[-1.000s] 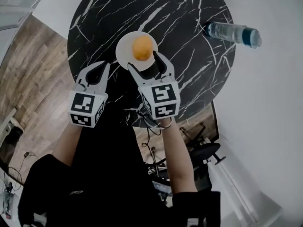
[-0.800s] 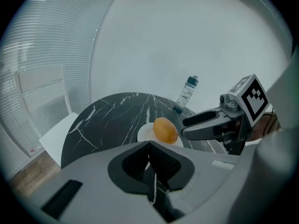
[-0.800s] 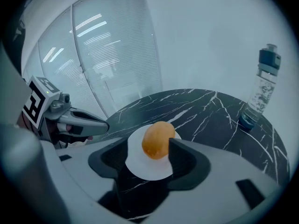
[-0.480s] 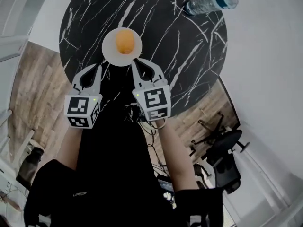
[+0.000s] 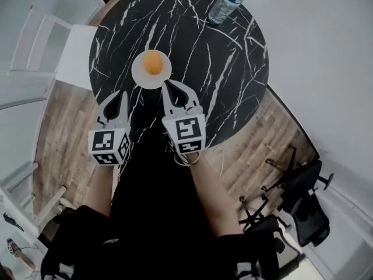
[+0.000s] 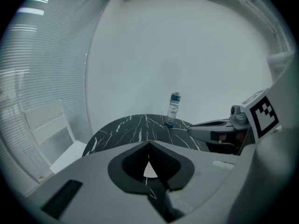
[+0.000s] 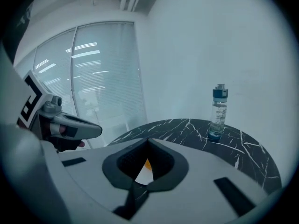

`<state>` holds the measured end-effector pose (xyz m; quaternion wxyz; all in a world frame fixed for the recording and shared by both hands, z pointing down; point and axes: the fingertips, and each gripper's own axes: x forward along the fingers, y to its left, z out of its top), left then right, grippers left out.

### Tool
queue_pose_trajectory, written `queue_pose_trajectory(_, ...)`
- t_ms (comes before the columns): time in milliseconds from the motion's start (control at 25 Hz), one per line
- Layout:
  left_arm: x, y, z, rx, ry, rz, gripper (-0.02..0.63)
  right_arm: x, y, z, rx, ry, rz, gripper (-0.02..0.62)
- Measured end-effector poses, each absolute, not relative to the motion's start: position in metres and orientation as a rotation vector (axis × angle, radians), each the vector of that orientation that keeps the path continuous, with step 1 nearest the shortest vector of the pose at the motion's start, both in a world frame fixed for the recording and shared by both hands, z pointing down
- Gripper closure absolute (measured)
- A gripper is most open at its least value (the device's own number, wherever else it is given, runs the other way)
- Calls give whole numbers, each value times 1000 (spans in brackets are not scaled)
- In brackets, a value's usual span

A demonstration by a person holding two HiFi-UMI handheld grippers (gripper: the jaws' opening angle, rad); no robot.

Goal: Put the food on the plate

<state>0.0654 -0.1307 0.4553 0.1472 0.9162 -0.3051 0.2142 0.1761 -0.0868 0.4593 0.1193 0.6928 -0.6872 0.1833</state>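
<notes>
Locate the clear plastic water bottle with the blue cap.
In the head view, the clear plastic water bottle stands upright near the far right edge of the round black marble table, beyond the small white plate holding the orange food.

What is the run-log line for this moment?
food: on plate | left gripper: shut, empty | right gripper: shut, empty | both: clear of food

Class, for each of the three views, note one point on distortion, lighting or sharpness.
Head view: fisheye bending curves the walls around the round black marble table, and the light is dim and flat. Left gripper view: dark vignetted corners, with the clear plastic water bottle fairly sharp. Right gripper view: the window blinds glare brightly.
</notes>
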Motion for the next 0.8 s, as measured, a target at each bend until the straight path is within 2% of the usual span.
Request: queue_pose_trajectory(800,57,-65,292,2849,-993,291,606,159,-8,273,2204,-2137,-2,598)
